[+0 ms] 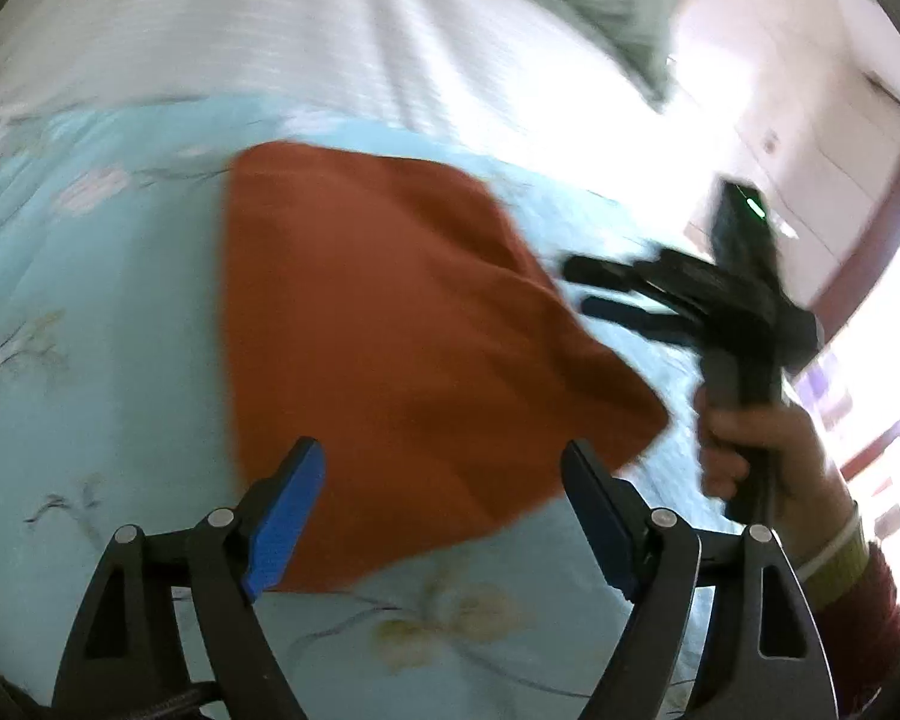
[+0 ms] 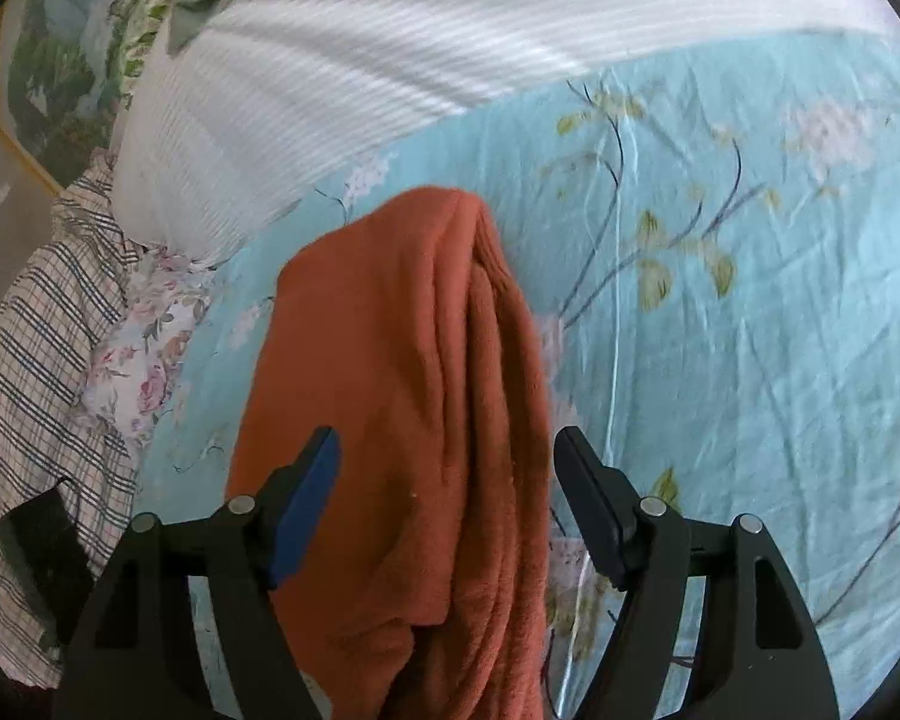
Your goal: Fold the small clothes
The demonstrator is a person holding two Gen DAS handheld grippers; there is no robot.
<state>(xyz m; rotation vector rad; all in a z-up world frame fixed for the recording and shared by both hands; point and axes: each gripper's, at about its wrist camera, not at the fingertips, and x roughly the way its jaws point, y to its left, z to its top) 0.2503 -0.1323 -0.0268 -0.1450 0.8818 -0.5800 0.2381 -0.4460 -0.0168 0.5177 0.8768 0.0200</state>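
Jaws of the left hand-held gripper (image 1: 444, 501) stand apart, grasping nothing, over the near edge of the rust-orange cloth (image 1: 390, 330). The right hand-held gripper (image 2: 447, 495) is likewise spread wide and empty above it. That cloth lies folded on the light-blue floral bedsheet (image 2: 720, 300). Beyond sits a white striped blanket (image 2: 390, 48); a plaid garment (image 2: 48, 330) lies leftward.

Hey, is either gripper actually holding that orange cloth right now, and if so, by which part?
Nothing is held. The left gripper and right gripper are both open above the orange cloth, which lies folded on the blue floral sheet.
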